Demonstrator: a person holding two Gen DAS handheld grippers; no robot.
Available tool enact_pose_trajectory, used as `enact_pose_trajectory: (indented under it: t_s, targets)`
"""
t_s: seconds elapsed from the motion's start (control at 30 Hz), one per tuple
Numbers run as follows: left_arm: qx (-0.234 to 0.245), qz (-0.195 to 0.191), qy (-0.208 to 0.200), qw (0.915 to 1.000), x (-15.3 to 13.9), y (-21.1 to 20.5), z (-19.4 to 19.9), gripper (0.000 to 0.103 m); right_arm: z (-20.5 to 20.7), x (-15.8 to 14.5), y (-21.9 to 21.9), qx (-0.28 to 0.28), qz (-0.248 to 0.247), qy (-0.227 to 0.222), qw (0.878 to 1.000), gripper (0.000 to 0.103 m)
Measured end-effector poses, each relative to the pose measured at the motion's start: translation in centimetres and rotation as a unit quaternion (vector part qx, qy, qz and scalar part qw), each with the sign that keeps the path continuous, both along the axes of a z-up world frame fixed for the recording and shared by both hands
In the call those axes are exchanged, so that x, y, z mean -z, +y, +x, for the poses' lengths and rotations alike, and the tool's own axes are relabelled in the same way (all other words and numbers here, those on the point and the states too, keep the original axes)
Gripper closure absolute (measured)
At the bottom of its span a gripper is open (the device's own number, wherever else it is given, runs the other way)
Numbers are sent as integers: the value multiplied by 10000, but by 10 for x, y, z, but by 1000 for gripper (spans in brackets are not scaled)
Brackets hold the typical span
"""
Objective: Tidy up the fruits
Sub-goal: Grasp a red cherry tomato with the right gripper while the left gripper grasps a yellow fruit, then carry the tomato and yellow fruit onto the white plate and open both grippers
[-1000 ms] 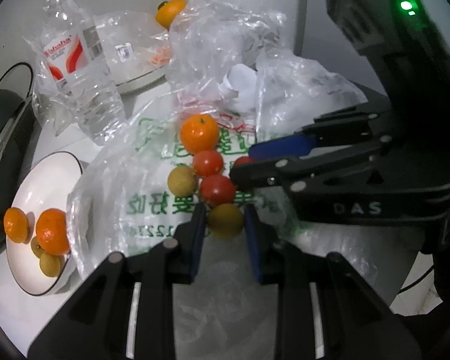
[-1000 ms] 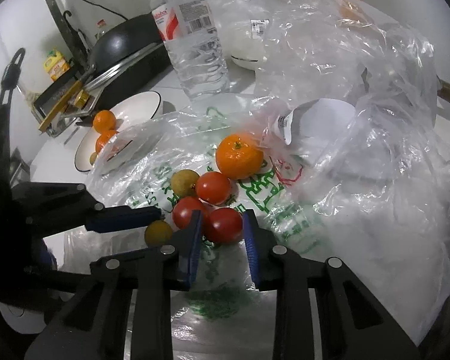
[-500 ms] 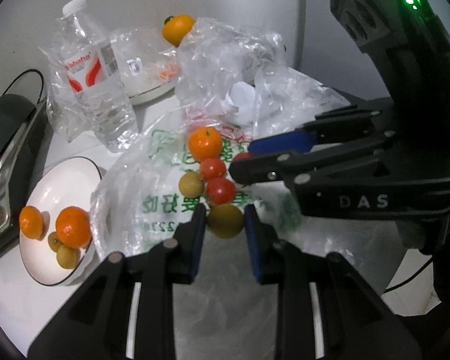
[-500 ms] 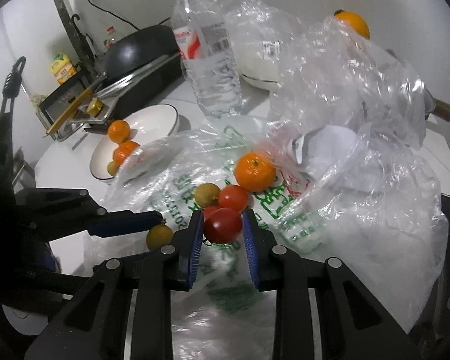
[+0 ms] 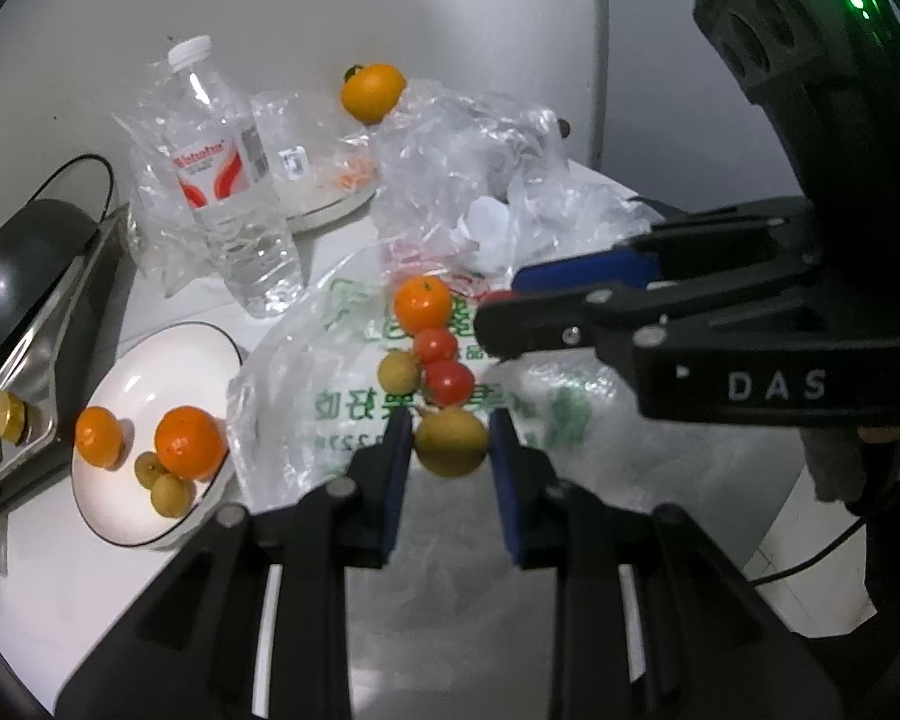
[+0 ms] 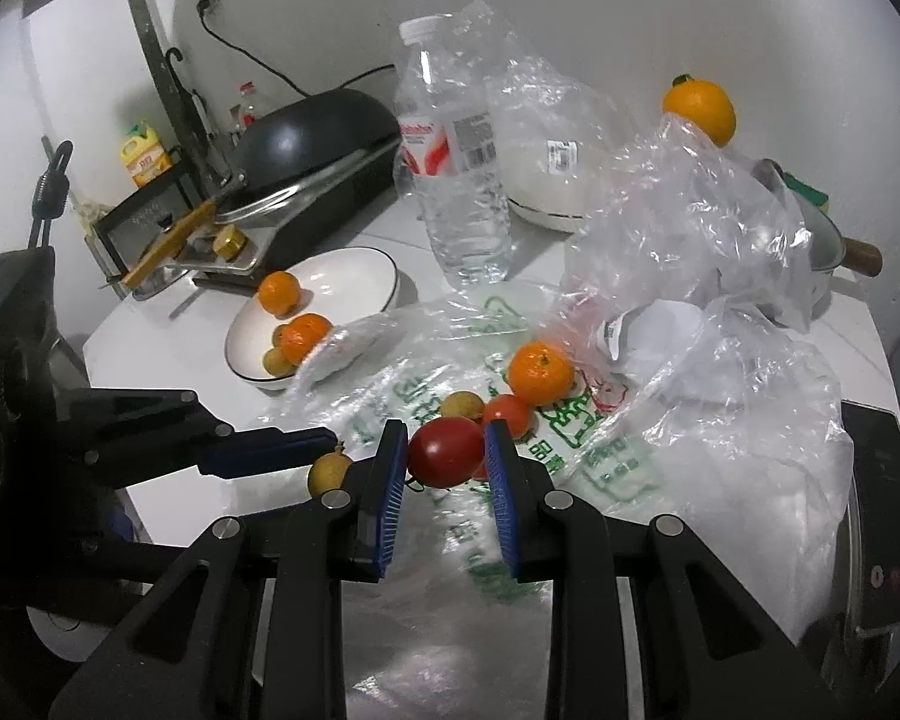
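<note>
My left gripper is shut on a yellow-brown longan and holds it above the printed plastic bag. My right gripper is shut on a red tomato, also lifted. In the right wrist view the left gripper's blue fingertip shows with its longan. On the bag lie a mandarin, two tomatoes and a longan. The white black-rimmed plate at left holds two mandarins and two longans.
A water bottle stands behind the plate. Crumpled clear bags and a covered white dish lie at the back, with an orange on top. A black pan on a stove is at left.
Both grippers have risen and pulled back from the bag, each carrying its fruit. The fruits on the bag look smaller and farther now.
</note>
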State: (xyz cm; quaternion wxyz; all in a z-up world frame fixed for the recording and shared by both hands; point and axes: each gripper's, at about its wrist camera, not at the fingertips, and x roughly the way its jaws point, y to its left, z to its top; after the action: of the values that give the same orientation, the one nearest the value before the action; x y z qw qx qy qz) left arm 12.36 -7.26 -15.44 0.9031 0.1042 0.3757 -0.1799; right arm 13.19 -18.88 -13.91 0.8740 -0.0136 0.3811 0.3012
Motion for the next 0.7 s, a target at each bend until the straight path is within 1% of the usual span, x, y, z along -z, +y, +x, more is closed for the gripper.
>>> enact_pose_trajectory:
  t_s: [0.17,0.3,0.7]
  targets:
    - [-12,14,-99,9999,-7,2,-14,76,-14,-1,4,-49,74,-58,9999,75]
    - [-56,-55,-95,9999,-7,6,-22,76,-22,-1,7,-55,104,-50,9999,75]
    - [-194,-103,-240,9995,-13,28,-35,76,-28,-8,25,-127,78,-138,9998,75]
